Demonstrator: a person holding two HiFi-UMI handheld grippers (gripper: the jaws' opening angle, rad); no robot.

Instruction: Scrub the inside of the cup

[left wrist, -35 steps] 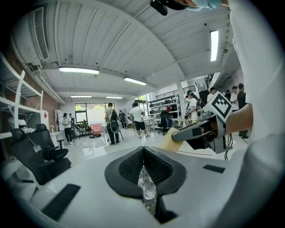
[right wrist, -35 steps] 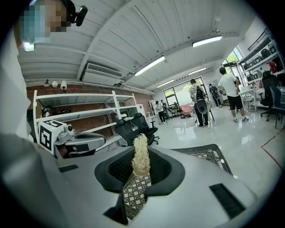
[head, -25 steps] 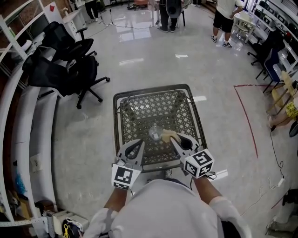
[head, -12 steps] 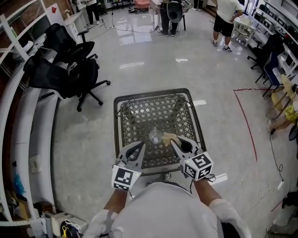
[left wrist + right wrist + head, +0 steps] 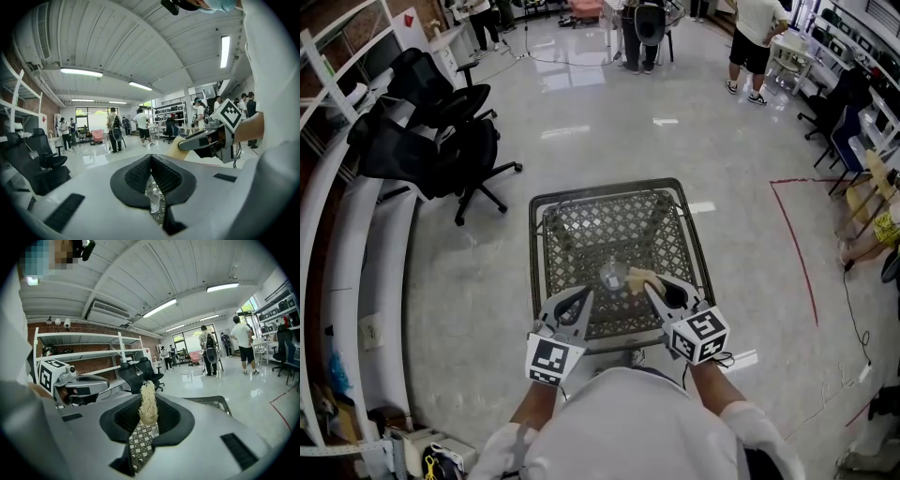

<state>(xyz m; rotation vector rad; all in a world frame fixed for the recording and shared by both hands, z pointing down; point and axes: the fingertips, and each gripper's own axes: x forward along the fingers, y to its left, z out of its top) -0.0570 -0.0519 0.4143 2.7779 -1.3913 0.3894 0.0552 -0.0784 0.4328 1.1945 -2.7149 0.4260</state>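
Gripper views show left tongs (image 5: pixel 151 160) pinching the clear cup (image 5: pixel 153 199), right tongs (image 5: pixel 149 398) clamping a fibrous scrubber (image 5: pixel 148 411); head view adds mesh surface (image 5: pixel 614 220), glossy floor (image 5: pixel 675 94).

White short-sleeved shirt (image 5: pixel 628 422) — grey left gripper (image 5: pixel 585 292) and right gripper (image 5: pixel 651 288), black-padded fingers (image 5: pixel 133 176), black-and-white marker cubes (image 5: pixel 700 336)
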